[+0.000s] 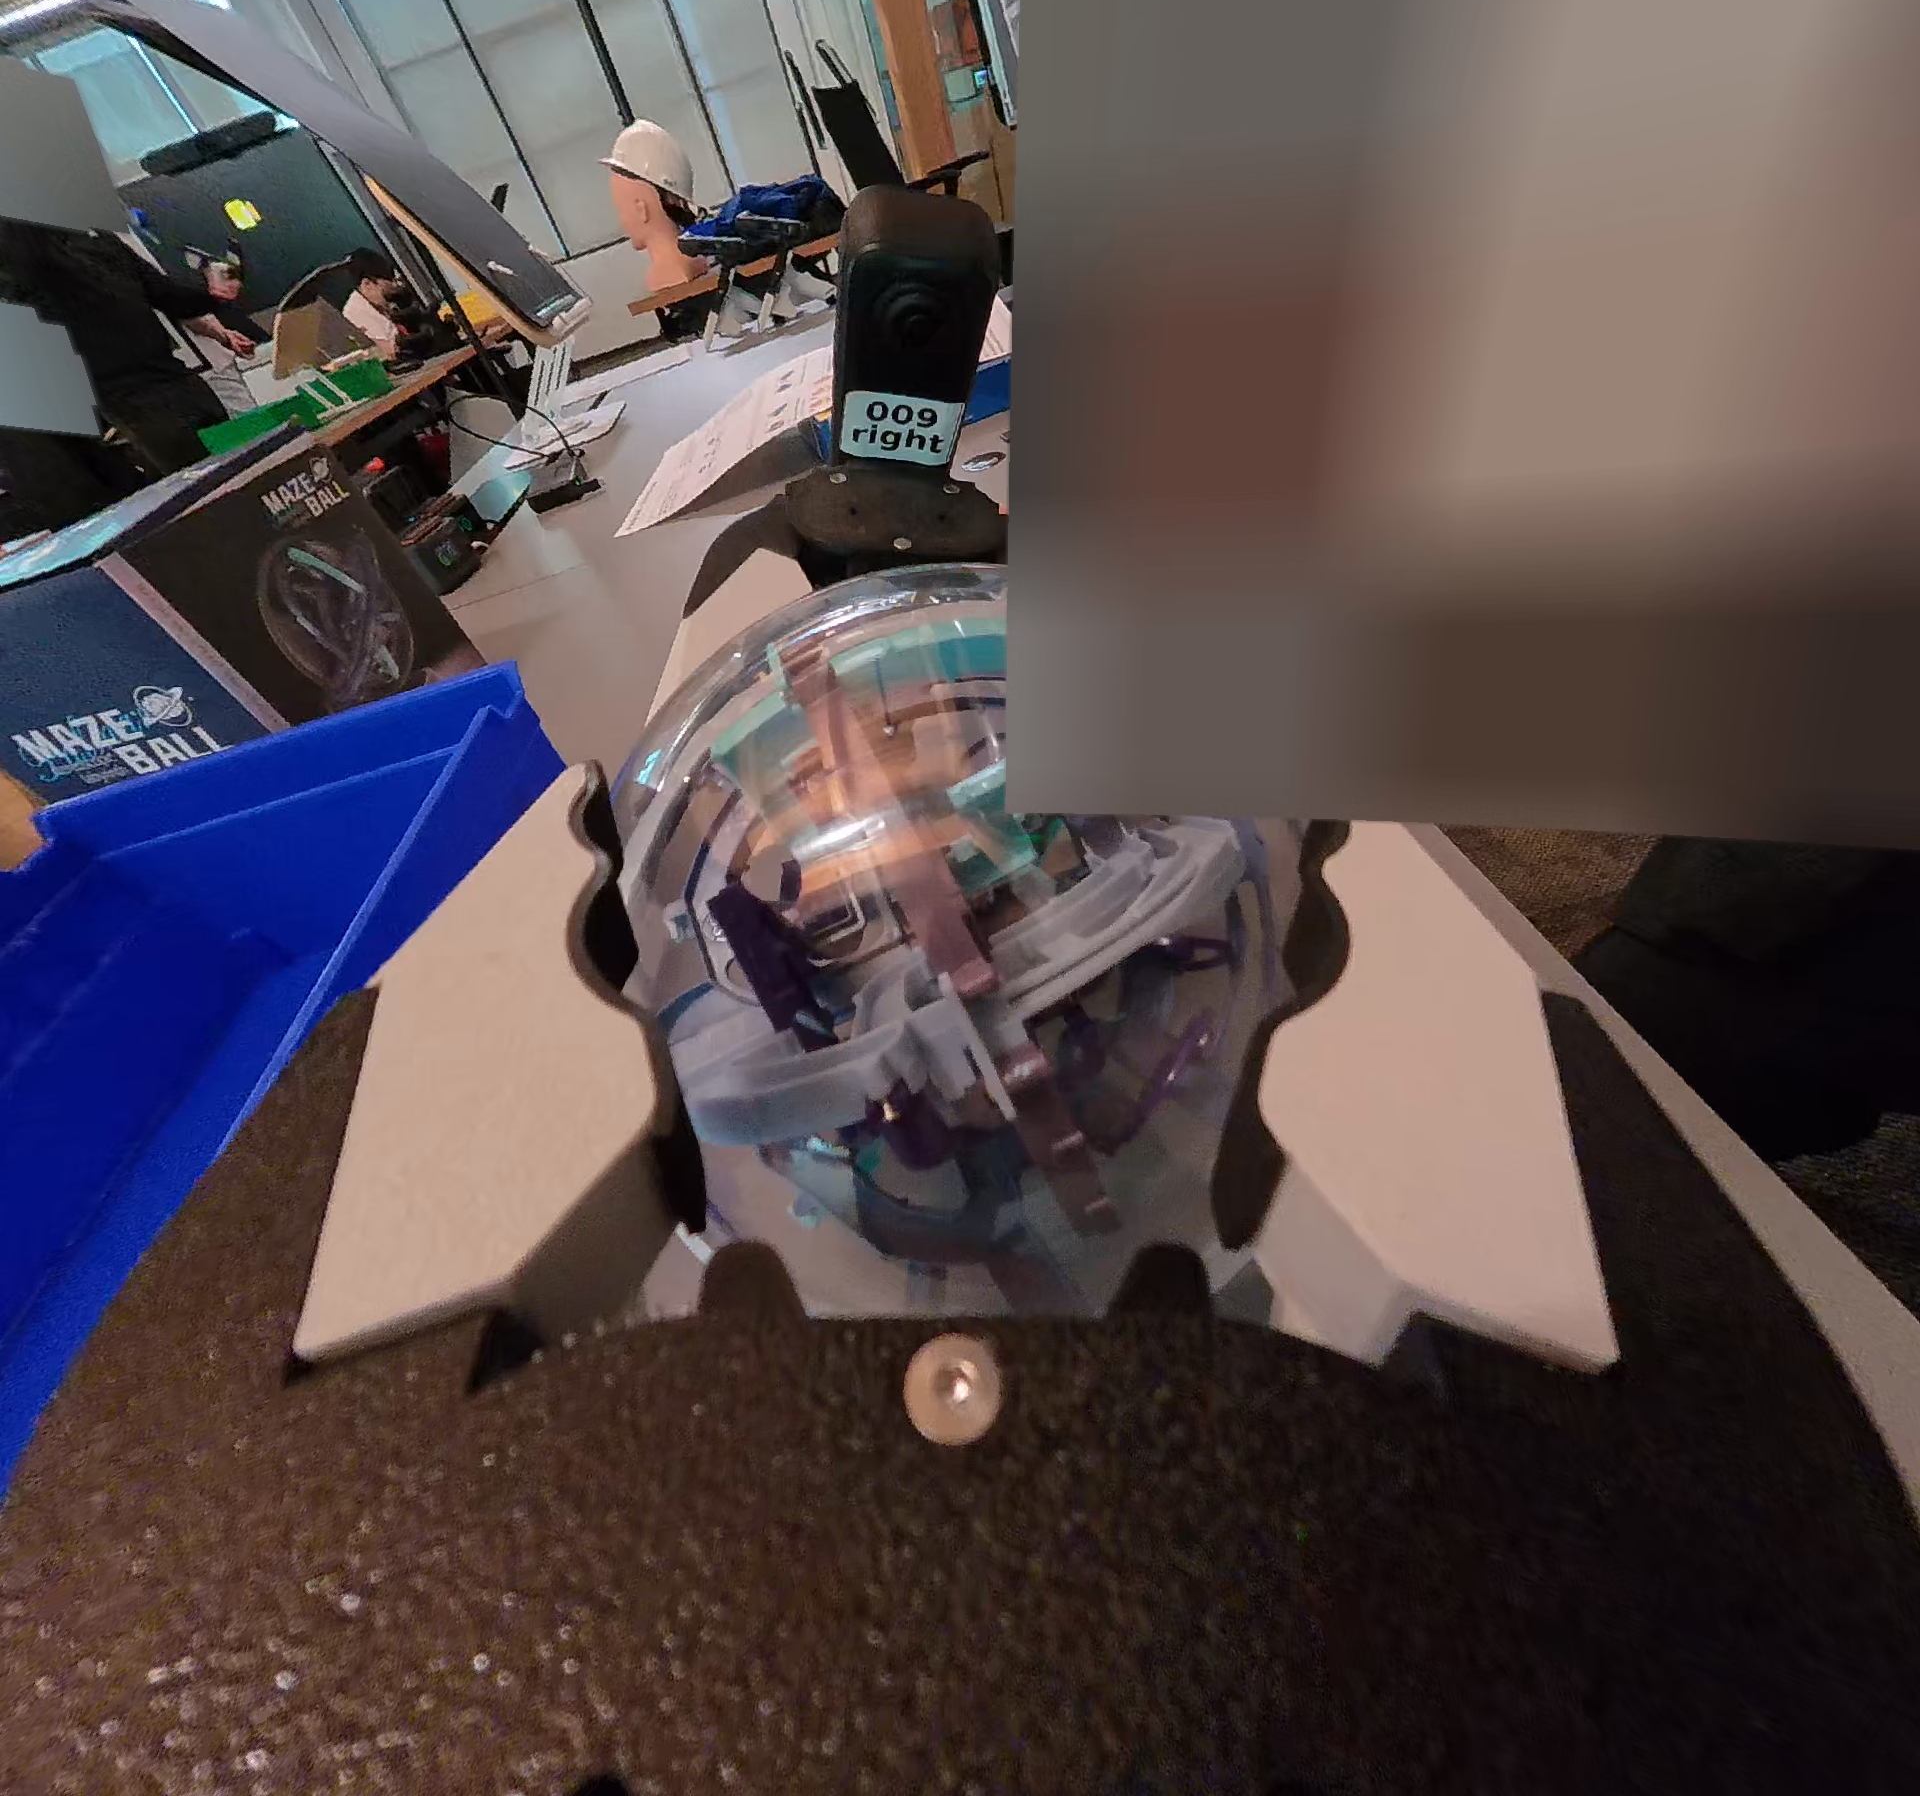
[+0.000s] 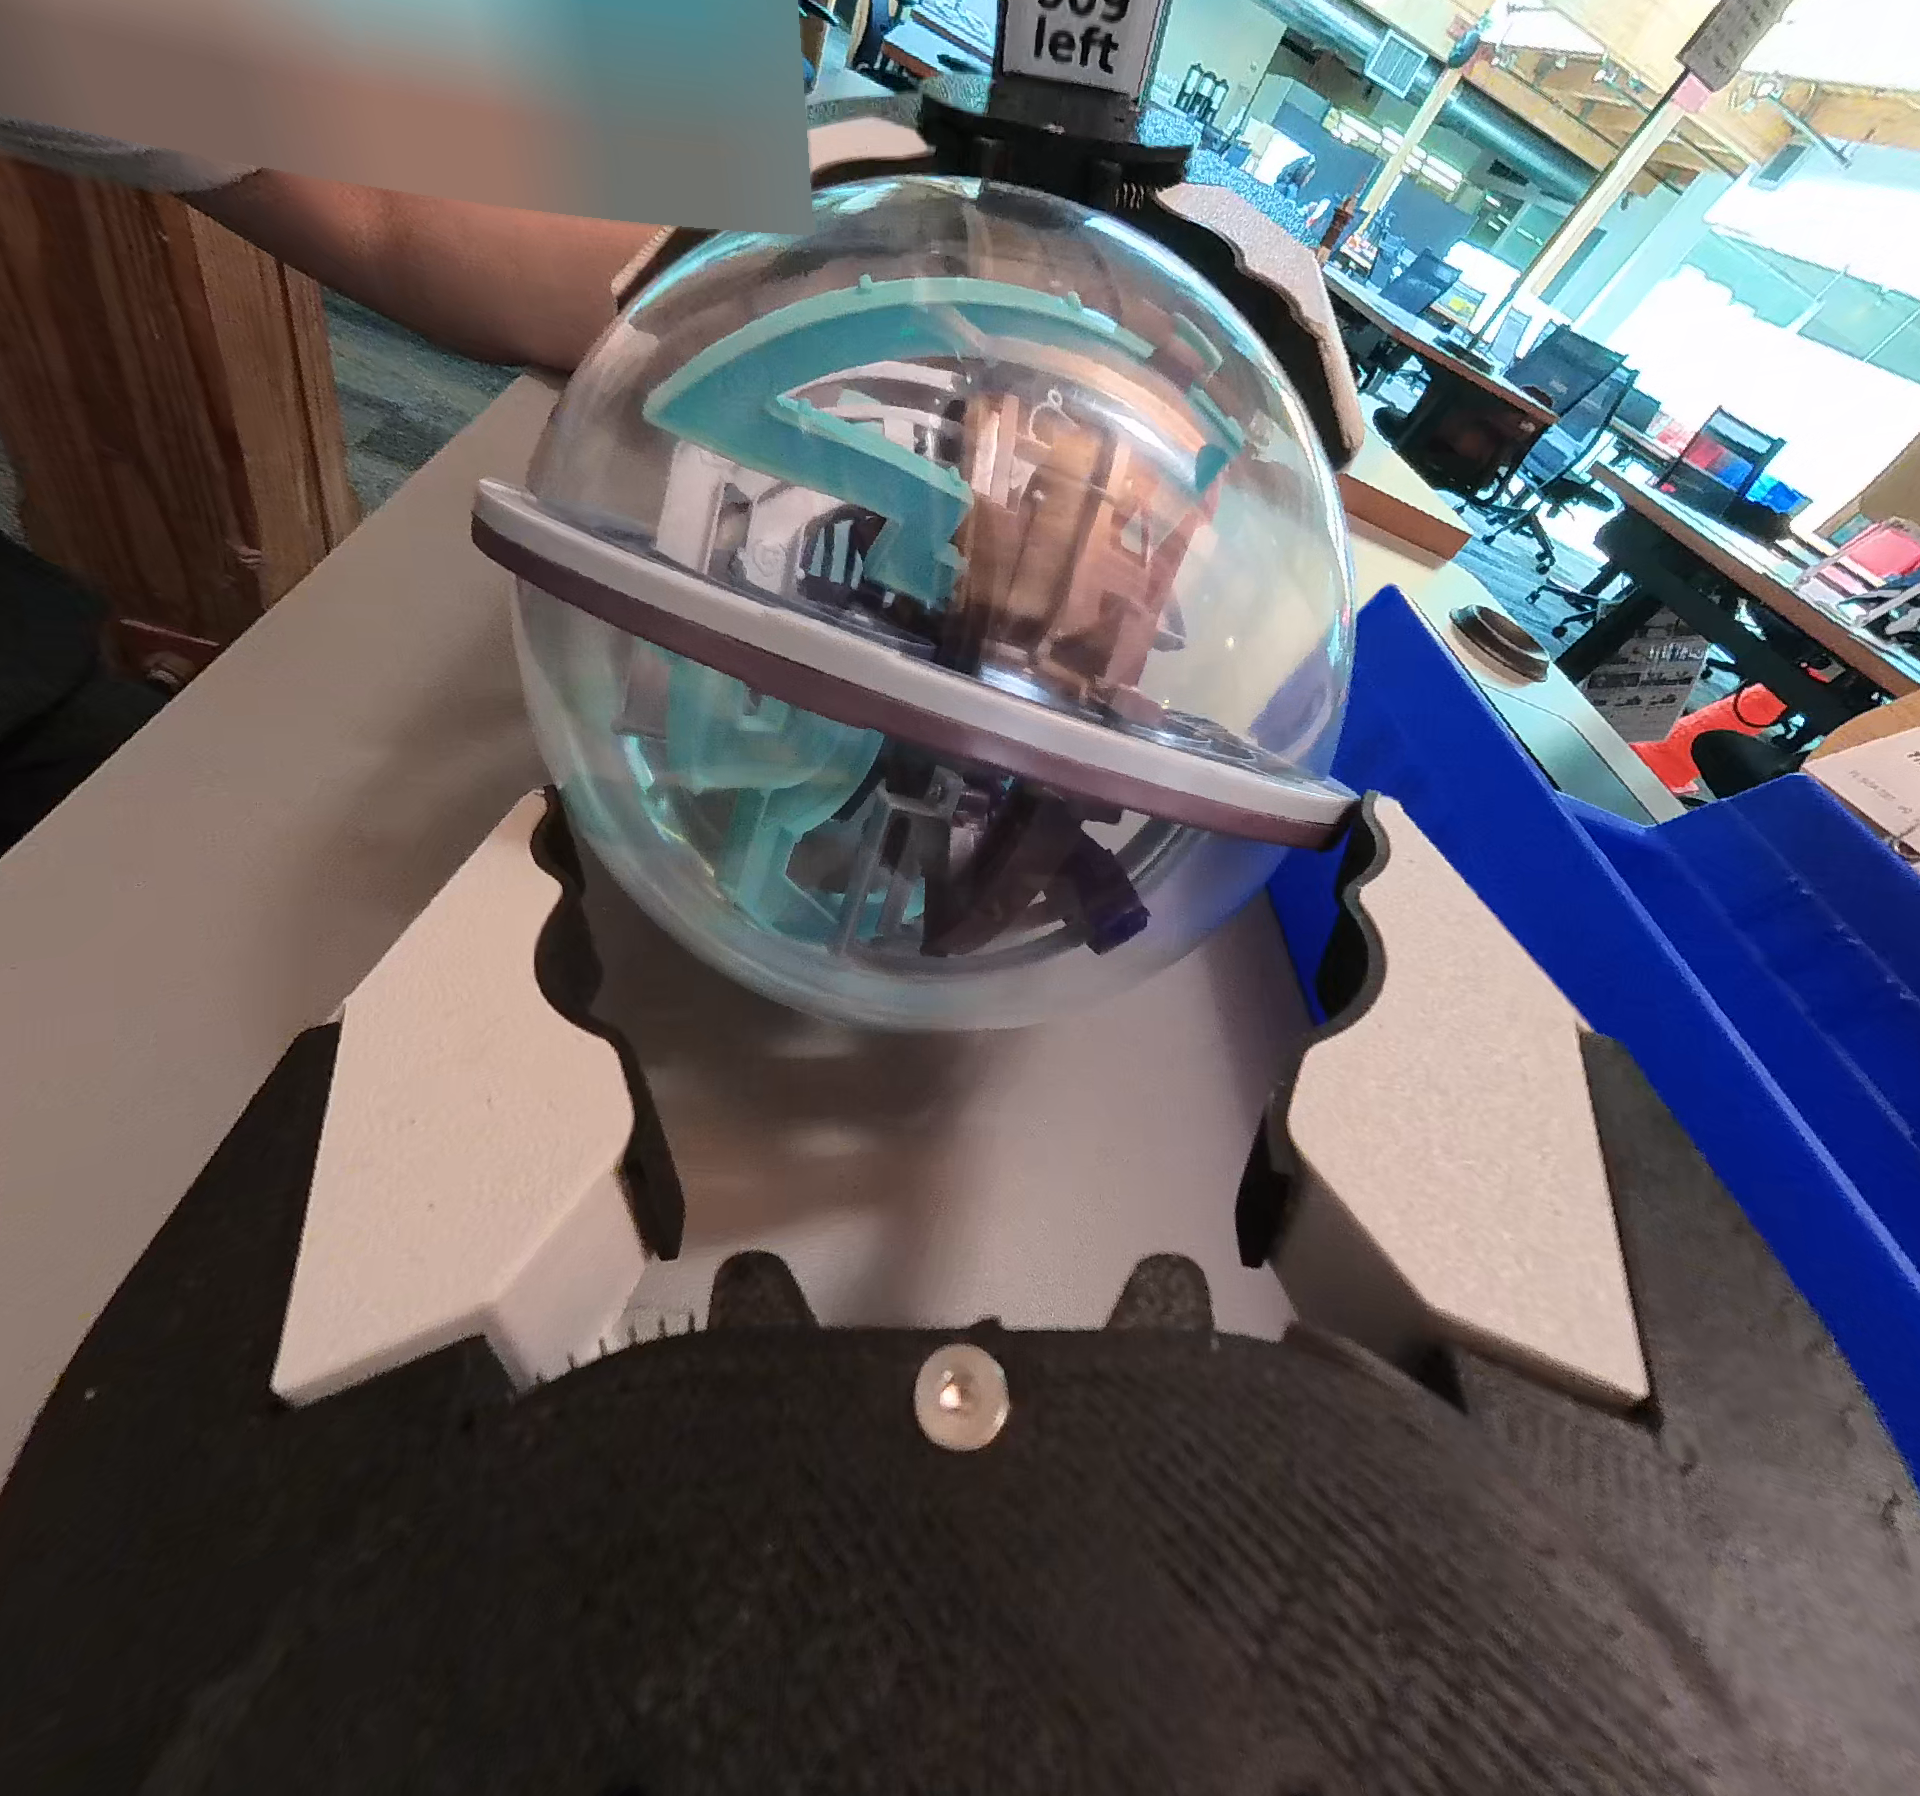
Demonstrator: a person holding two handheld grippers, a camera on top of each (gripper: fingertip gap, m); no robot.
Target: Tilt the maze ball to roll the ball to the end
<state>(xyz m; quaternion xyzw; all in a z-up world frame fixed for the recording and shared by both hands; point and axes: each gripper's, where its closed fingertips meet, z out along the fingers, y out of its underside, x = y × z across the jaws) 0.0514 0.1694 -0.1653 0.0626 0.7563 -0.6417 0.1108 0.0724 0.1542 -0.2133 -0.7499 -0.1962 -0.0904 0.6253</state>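
Observation:
The maze ball point(image 1: 935, 967) is a clear sphere with teal, grey and purple tracks inside and a grey ring around its middle. In the left wrist view it sits deep between the fingers of my left gripper point(image 1: 956, 811), which press on both its sides. In the right wrist view the maze ball point(image 2: 935, 603) sits tilted at the fingertips of my right gripper point(image 2: 956, 811), and its ring meets the right fingertip point(image 2: 1356, 842). The two grippers face each other across the ball: the right one point(image 1: 894, 499) shows beyond it, as does the left one point(image 2: 1060, 136). I cannot make out the small ball inside.
A blue plastic bin point(image 1: 260, 915) stands close beside the ball and also shows in the right wrist view point(image 2: 1662, 915). The ball's printed box point(image 1: 208, 624) stands behind the bin on the grey table point(image 2: 260, 759). A person's forearm point(image 2: 416, 260) and a wooden post point(image 2: 135, 396) are nearby.

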